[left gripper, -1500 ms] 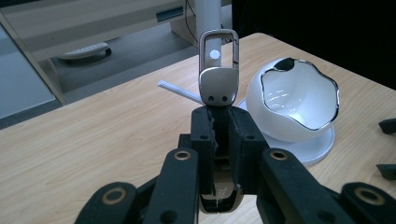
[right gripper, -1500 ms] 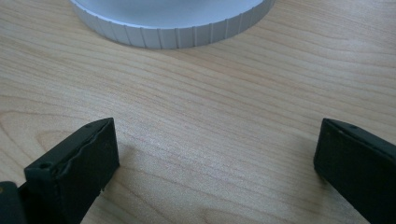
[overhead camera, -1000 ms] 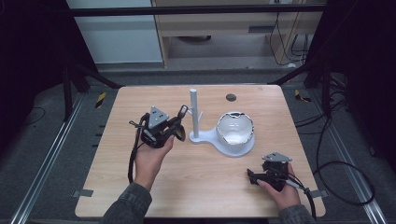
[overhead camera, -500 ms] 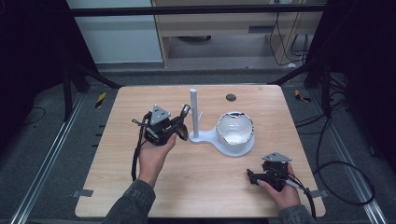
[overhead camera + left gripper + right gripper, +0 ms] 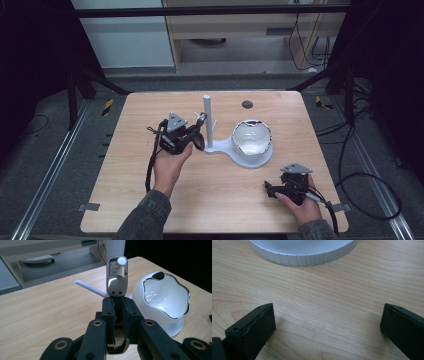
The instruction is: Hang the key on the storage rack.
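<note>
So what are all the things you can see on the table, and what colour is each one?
Round white bowl with a wavy silver rim: one, white, on the stand's base, right of the post.
White stand with an upright post and side pegs: one, white, middle of the table.
Shiny silver metal clip with a loop: one, silver, held in the left gripper, its loop around a white peg tip.
Small dark round spot: one, dark, far side of the tabletop.
Light wooden table: one, pale wood.
Left gripper: black fingers shut on the clip, beside the stand.
Right gripper: black fingers open, low over the table's near right.
</note>
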A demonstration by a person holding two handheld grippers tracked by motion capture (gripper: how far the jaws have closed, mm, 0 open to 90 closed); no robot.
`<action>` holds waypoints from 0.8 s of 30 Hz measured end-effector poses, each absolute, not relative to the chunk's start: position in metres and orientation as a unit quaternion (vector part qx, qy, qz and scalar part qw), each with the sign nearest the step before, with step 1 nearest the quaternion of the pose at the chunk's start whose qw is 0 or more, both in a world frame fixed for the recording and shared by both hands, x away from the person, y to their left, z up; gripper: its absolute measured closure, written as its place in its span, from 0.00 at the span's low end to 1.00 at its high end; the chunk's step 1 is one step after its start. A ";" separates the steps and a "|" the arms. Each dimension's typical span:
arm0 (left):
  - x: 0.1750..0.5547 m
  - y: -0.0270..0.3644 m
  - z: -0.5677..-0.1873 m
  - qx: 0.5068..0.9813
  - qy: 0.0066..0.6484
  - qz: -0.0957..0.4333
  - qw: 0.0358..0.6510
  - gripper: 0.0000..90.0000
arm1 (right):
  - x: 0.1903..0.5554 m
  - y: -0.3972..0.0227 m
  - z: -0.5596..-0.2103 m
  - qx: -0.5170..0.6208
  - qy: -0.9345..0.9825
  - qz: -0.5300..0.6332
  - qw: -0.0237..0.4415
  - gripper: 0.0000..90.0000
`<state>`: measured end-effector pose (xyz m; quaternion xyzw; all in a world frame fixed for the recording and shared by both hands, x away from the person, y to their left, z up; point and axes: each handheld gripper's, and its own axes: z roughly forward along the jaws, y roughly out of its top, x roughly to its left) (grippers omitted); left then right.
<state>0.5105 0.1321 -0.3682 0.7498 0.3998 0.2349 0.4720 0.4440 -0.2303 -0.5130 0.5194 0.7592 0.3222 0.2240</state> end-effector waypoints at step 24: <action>0.521 0.121 -0.383 0.757 0.399 0.235 0.461 0.90 | 0.444 -0.229 -0.513 0.520 0.759 0.323 0.223 0.00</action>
